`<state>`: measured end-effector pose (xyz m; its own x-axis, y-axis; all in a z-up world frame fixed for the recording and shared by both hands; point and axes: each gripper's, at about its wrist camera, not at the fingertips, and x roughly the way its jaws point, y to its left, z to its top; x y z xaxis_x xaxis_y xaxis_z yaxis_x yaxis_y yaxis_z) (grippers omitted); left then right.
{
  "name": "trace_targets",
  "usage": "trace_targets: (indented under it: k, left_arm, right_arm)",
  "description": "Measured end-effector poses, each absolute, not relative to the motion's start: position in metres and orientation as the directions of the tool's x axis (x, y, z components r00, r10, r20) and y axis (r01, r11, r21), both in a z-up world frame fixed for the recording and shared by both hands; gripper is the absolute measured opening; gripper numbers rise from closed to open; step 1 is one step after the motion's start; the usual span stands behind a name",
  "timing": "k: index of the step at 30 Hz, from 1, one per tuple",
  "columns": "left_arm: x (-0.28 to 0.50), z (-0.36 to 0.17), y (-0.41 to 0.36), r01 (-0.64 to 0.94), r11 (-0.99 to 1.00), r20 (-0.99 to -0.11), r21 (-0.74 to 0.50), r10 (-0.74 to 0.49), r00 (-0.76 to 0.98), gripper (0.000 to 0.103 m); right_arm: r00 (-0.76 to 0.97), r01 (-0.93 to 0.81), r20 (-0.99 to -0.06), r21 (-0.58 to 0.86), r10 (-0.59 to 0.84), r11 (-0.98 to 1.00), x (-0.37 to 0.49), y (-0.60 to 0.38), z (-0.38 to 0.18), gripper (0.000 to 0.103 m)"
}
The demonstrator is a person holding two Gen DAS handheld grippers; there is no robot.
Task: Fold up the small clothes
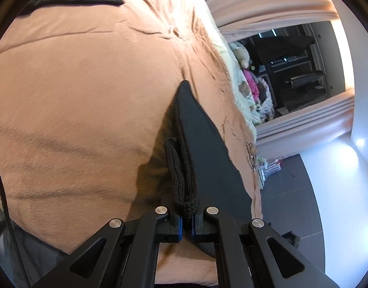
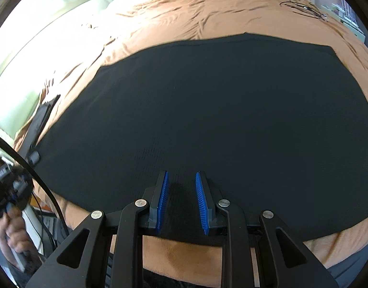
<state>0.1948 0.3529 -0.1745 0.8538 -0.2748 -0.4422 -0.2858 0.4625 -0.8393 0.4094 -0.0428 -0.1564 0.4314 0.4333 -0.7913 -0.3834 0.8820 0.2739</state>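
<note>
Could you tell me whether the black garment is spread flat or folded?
Mostly spread: black garment lies flat on the blanket; left gripper lifts one edge.

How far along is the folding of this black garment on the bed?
Early stage. Done: the black garment is spread mostly flat on the orange bedspread. In hand: the left gripper is shut on the garment's corded edge, lifting it off the bed; the right gripper is open with its fingers over the near hem. Left: no completed fold is visible.

The garment [image 2: 207,110] lies spread flat on the blanket [image 2: 184,9], a phone [image 2: 41,117] to its left.
</note>
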Motion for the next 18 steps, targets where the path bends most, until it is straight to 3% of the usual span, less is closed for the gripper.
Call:
trace_targets:
  k: [18]
  left_arm:
    - [0.261,-0.069,0.288,-0.099,0.613,-0.396,-0.784,-0.371,0.84,0.004]
  right_arm:
    - [0.417,-0.362,-0.769,0.348,0.484,0.865,0.403,-0.052,-0.175,0.013]
